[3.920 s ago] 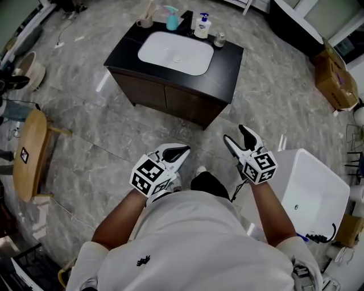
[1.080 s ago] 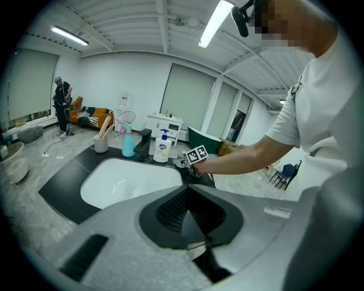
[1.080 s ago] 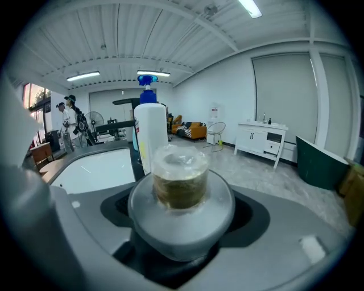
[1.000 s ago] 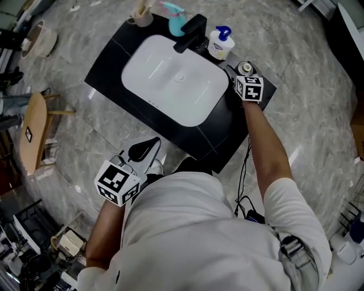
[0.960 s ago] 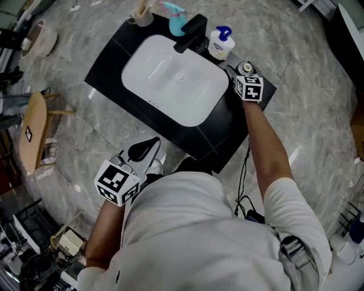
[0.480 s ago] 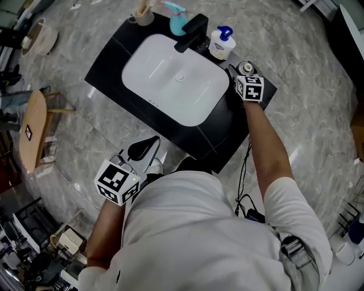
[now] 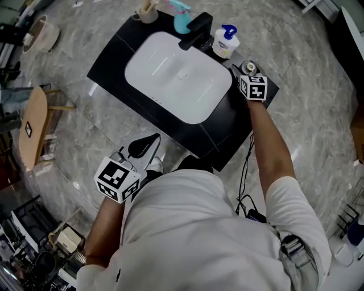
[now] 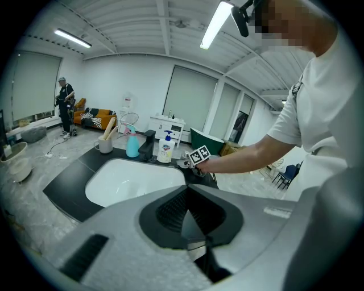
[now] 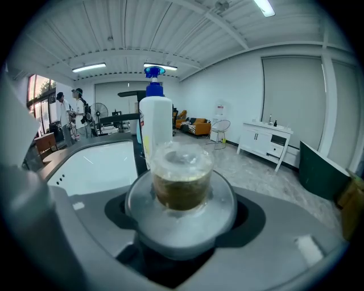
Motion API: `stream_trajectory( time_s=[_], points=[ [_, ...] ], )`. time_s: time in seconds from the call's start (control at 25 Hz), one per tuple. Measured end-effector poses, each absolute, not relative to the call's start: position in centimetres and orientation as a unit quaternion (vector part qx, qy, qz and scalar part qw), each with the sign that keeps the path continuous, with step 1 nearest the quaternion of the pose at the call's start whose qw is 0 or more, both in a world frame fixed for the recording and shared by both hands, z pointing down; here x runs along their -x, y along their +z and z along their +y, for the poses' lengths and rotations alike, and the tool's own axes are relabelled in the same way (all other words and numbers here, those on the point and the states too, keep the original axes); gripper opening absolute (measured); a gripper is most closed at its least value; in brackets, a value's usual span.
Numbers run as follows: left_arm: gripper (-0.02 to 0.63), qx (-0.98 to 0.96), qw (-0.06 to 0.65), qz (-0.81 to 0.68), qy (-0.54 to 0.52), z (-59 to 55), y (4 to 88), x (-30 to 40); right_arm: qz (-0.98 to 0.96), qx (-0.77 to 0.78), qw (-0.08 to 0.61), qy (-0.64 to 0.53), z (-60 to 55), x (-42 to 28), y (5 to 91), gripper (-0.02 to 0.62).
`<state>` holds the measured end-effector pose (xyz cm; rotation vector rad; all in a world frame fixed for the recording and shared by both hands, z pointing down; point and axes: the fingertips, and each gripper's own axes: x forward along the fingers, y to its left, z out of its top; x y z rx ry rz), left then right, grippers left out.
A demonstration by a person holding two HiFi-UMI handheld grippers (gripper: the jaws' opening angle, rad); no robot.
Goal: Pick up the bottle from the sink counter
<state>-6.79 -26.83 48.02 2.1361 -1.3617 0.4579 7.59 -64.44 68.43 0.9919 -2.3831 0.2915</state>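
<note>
The bottle (image 9: 181, 170) is small and clear, with brownish contents and a clear cap. It stands at the right end of the black sink counter (image 7: 227, 122). In the head view the bottle (image 7: 248, 67) shows just past my right gripper (image 7: 246, 72), whose arm reaches out over the counter. In the right gripper view the right gripper (image 9: 181, 213) has both jaws against the bottle's round body, shut on it. My left gripper (image 7: 149, 143) hangs low near my body, in front of the counter, shut and holding nothing.
A white pump soap bottle (image 7: 225, 41) stands just left of the small bottle, beside the black faucet (image 7: 196, 31). A teal spray bottle (image 7: 182, 20) and a cup (image 7: 148, 11) sit behind the white basin (image 7: 176, 77). A wooden stool (image 7: 33, 128) stands at left.
The right gripper stays at the small bottle on the counter. The head view has drifted slightly, so everything sits a little lower and to the right. The left gripper has not moved.
</note>
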Motion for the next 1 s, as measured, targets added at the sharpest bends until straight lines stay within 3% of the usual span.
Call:
stream_trajectory(
  time_s=[1.0],
  points=[
    [0.006,-0.859,0.245,-0.429,0.135,-20.7,44.6,8.2,-0.888,-0.372,0.246,0.114,-51.5,-9.0,56.9,0.344]
  ],
)
